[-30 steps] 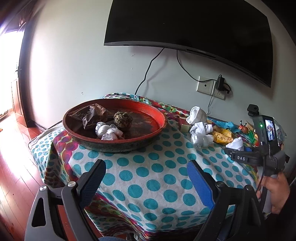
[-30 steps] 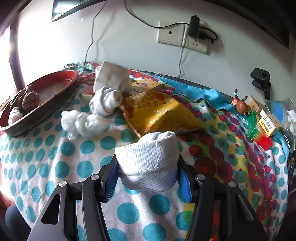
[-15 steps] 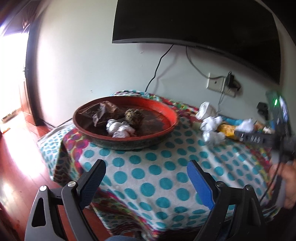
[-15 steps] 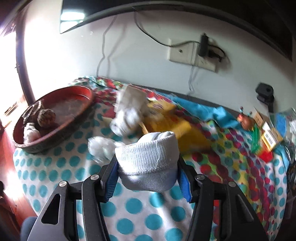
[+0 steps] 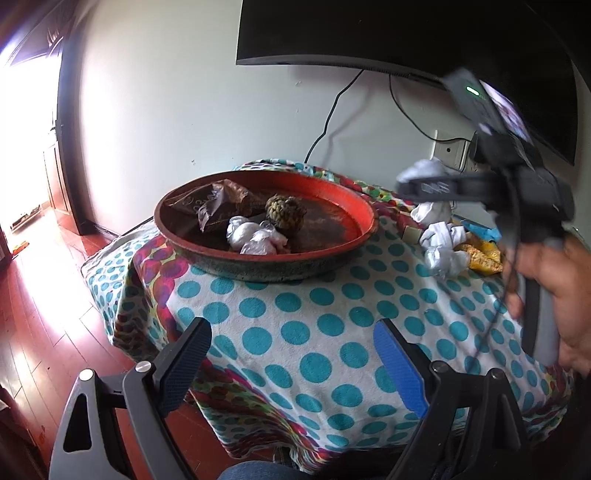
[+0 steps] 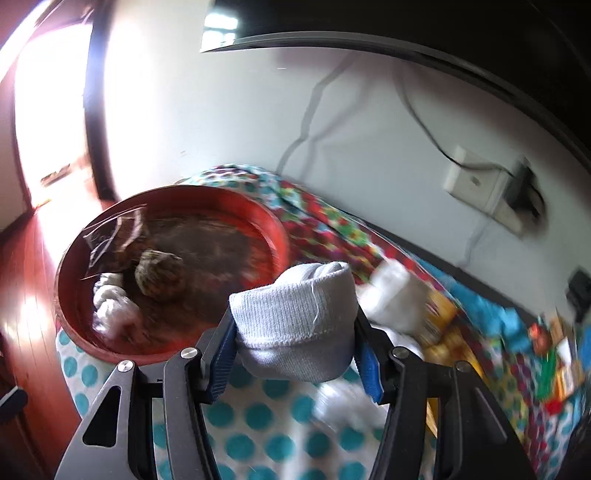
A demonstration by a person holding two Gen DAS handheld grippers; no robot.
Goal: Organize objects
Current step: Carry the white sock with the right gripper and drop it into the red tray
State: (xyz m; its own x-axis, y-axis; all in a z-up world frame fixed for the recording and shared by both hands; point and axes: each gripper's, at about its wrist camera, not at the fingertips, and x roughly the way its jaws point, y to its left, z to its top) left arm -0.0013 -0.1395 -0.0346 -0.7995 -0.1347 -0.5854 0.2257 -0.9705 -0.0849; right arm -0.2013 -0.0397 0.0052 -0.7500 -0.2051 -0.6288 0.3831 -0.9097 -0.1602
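The rolled white sock (image 6: 295,317), pinched in the right claw (image 6: 297,354), has been carried from the worktop clutter toward the red tray (image 6: 273,229), so a drop there is judged imminent, while the left claw (image 5: 291,362) is held spread and empty.

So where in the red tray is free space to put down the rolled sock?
The red tray is bare on its right half, beside the pinecone. Its left side is crowded: brown wrapper, white wad. The right tool holds the rolled sock.

White wall (image 5: 184,110) ahead of me, dark television (image 5: 406,33) mounted high, daylight flooding the doorway (image 5: 29,140) onto red wooden floor (image 5: 48,314).
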